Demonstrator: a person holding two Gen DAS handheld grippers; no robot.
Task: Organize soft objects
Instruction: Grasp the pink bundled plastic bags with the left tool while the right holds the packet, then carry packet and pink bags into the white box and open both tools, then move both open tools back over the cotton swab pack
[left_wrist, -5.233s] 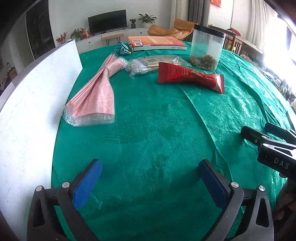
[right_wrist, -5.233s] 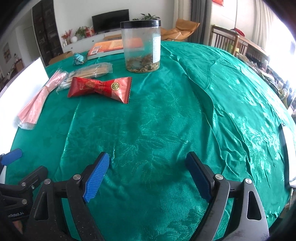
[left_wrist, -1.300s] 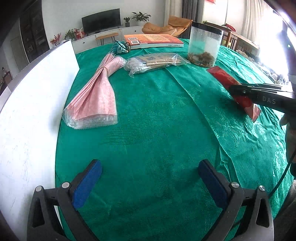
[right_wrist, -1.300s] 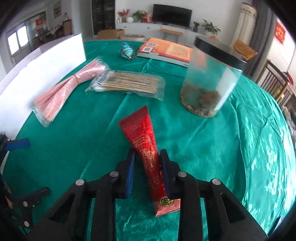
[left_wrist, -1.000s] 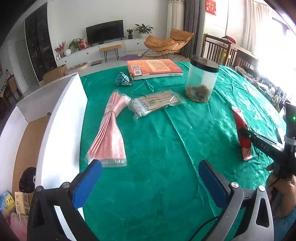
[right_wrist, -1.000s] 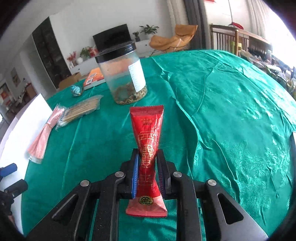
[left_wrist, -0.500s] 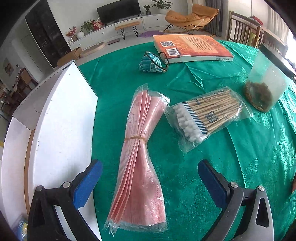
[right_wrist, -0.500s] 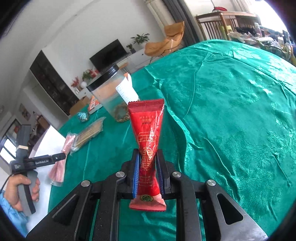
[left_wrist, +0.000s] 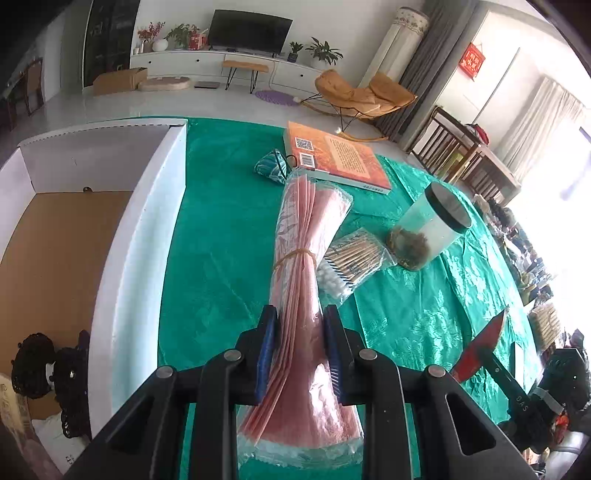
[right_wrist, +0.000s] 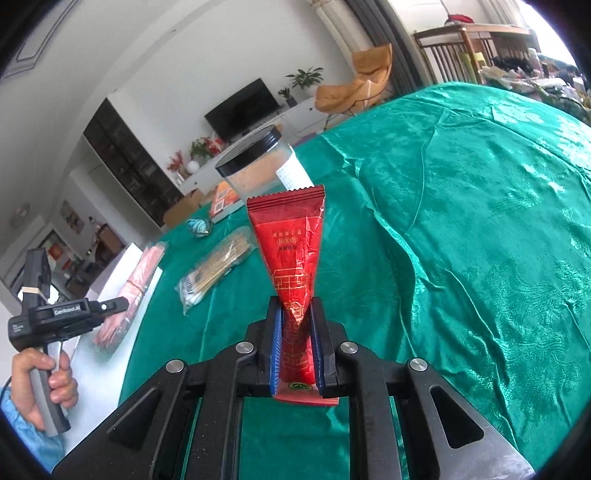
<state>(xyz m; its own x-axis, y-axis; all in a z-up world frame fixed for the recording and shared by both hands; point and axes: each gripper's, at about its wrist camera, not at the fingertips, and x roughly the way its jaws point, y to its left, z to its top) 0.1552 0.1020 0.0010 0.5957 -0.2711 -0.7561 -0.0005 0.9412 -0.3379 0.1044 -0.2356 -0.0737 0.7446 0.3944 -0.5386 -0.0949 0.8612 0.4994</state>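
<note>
In the left wrist view, the jaws of my left gripper (left_wrist: 300, 343) are closing, and their blue pads press the narrow waist of a pink bundle of plastic bags (left_wrist: 306, 236) tied with a rubber band. The bundle's far end shows in front of the orange book (left_wrist: 336, 155). My right gripper (right_wrist: 296, 343) has its jaws closing tight on a red snack packet (right_wrist: 291, 251), which sticks up above the green tablecloth (right_wrist: 480, 221). From the right wrist view, the left gripper (right_wrist: 110, 304) sits at the far left by the pink bundle (right_wrist: 136, 284).
An open white box (left_wrist: 147, 229) with a cardboard floor stands left of the bundle, with dark items in its near corner. A pack of cotton swabs (left_wrist: 351, 266), a black-lidded clear jar (left_wrist: 428, 229) and a small teal pouch (left_wrist: 271, 168) lie on the cloth.
My left gripper, wide open over the pink bundle half a second ago, has closed on it. The right gripper has kept the red packet and tilted it a little higher.
</note>
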